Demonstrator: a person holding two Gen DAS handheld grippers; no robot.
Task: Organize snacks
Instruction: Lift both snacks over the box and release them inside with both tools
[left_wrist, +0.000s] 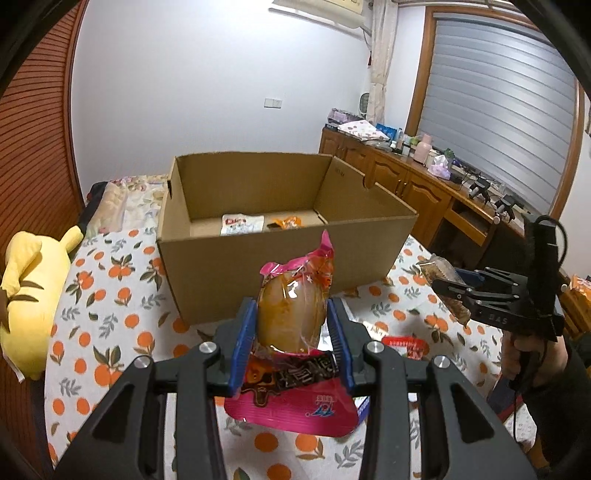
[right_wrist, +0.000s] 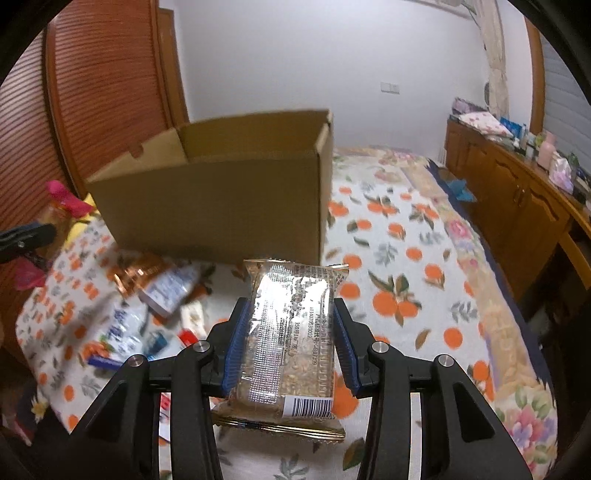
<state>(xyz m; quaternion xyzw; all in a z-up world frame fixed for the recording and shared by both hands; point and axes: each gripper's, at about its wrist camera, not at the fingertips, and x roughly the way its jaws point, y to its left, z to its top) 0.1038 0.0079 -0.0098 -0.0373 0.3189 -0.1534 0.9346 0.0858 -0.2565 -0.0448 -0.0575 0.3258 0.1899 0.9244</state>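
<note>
Centre frame, before the open cardboard box (left_wrist: 280, 258), the left claw (left_wrist: 291, 332) pinches a pink-wrapped snack (left_wrist: 291, 314) and the right claw (right_wrist: 288, 347) a cereal bar (right_wrist: 291, 332); both look light, crinkly and slippery, gripped mid-pack.

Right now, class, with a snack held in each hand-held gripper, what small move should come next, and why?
Probably carry the pink-wrapped snack packet in the left hand-held gripper forward over the open brown cardboard box: the box stands just ahead and already holds two packets.
</note>
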